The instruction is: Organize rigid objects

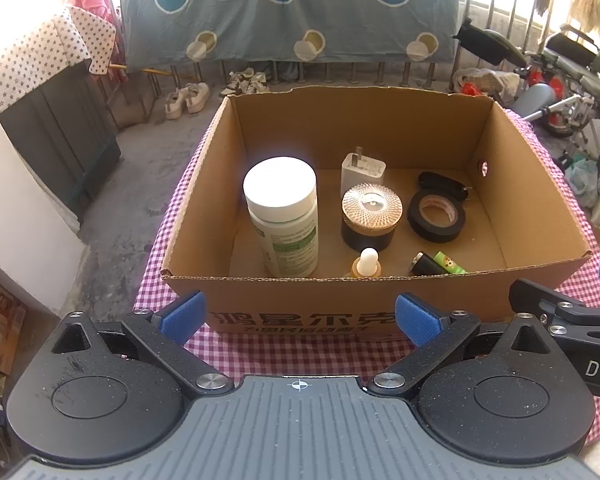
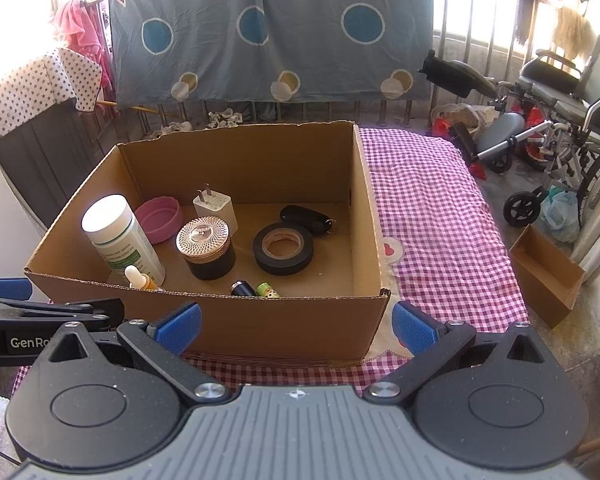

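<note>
floor: grey concrete | railing: blue dotted sheet | right: wheelchair | light: bright sun

Black grippers, blue fingertip pads

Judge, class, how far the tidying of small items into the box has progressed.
Done: the cardboard box already holds the white bottle, tape roll, charger plug, lidded jar and dropper bottle. In hand: nothing; left gripper and right gripper are open and empty. Left: nothing loose shows on the checked cloth.

Home balcony: hung laundry, shoes, wheelchair.
</note>
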Available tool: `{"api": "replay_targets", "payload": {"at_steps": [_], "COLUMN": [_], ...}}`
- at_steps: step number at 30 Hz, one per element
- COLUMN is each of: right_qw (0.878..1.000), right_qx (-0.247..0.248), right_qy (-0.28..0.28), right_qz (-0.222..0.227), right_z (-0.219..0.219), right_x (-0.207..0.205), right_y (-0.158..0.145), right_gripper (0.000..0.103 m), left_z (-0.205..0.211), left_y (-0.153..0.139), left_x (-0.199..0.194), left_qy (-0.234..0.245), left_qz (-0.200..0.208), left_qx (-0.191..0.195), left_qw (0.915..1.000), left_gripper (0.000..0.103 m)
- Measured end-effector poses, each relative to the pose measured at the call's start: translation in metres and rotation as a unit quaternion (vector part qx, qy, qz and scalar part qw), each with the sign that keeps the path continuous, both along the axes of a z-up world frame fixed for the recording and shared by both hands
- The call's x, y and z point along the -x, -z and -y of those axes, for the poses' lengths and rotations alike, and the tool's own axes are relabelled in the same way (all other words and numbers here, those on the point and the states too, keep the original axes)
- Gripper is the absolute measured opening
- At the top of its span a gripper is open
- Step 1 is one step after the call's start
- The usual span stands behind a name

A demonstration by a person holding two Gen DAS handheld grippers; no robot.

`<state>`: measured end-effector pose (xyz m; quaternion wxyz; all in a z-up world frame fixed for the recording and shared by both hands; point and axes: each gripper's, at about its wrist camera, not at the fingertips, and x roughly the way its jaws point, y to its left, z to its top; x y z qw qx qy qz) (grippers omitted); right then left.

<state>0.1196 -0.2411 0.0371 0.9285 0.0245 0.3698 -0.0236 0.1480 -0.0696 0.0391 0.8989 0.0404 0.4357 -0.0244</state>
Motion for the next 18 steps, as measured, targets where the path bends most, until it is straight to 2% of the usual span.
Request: {"api": "replay_targets", "payload": {"at_steps": [18], "right_qw": [1.0], "right_qx": [0.001], "right_qy": [-0.001], "right_qz": [0.001], "right_z": [-0.0013], "right_x": [-0.0008], "right_y": [0.0002], "right_gripper": [0.103], "left_z": [0.0005], "left_y": [0.0], "left_x": [0.0], "left_qy": [-0.001], "left_qz": [0.0], "left_qx": [0.0], "left_qw": [1.0], "left_gripper": [0.101]}}
